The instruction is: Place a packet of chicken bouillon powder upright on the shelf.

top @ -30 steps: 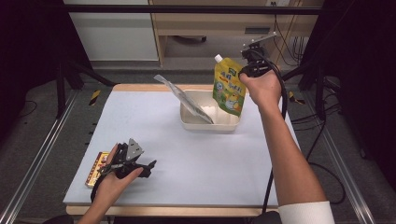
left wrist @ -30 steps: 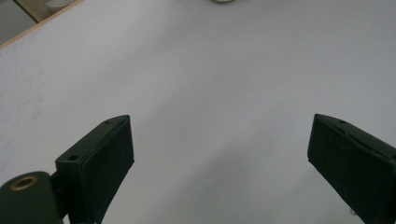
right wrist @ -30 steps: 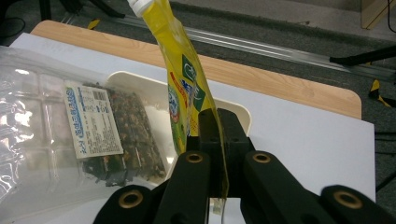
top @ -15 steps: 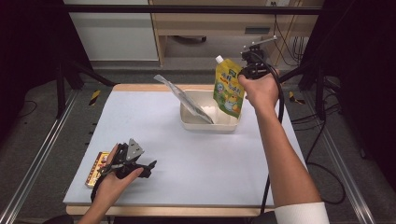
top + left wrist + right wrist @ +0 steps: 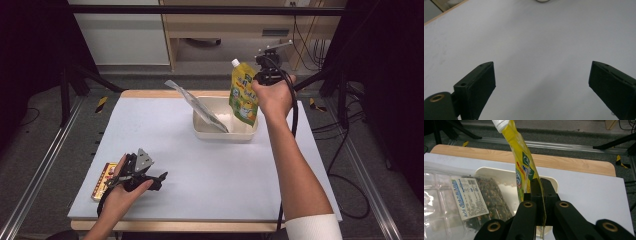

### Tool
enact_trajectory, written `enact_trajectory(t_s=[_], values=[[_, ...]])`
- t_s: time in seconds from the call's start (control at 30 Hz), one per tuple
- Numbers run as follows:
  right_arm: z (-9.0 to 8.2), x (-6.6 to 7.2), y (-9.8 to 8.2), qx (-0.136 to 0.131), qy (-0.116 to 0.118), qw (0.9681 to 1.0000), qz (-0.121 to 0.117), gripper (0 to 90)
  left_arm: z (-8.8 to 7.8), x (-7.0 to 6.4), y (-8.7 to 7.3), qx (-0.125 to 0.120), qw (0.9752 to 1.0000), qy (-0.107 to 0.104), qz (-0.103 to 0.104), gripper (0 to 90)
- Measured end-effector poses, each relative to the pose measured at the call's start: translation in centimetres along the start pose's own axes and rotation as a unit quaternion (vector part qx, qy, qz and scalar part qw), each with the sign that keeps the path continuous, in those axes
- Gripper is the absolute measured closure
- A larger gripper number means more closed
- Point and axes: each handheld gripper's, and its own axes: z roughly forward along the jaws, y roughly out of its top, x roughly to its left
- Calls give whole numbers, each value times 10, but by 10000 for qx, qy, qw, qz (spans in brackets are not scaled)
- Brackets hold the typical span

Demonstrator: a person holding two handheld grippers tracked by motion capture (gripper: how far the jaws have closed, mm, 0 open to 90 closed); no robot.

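The right gripper [image 5: 540,195] is seen with its jaws pressed together on the edge of a yellow spouted pouch [image 5: 524,167], which is held upright with its white cap [image 5: 500,123] at the top. In the high view the pouch [image 5: 243,92] is carried above the 3 o'clock end of a cream tray [image 5: 225,132], itself placed at about 1 o'clock from the middle of the white table [image 5: 200,165]. A clear packet of dark food [image 5: 471,197] is leaned inside the tray, its upper end pointed out over the rim toward 10 o'clock in the high view. The left gripper [image 5: 541,85] is held with its jaws wide apart and nothing between them, bare table surface being seen past them. In the high view it [image 5: 137,172] is rested low at 7 o'clock on the table, and a small flat box [image 5: 104,181] is laid just beside it at 9 o'clock
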Motion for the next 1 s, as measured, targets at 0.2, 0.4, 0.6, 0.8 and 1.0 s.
enact_trajectory(t_s=[0.2,0.4,0.6,0.8,1.0], values=[[4,-1,1,-22,-109,9999,122,900,0,0,0,20,10000,-2,22,70],[4,-4,3,-37,-234,9996,184,900,1,-1,0,37,10000,-16,33,70],[13,-1,3,41,-301,9993,195,900,1,-2,0,12,10000,-13,14,70],[22,2,4,90,-347,9991,223,900,1,-1,0,32,10000,-20,41,70],[26,10,5,108,-295,9992,232,900,1,-2,0,50,10000,-38,70,70]])
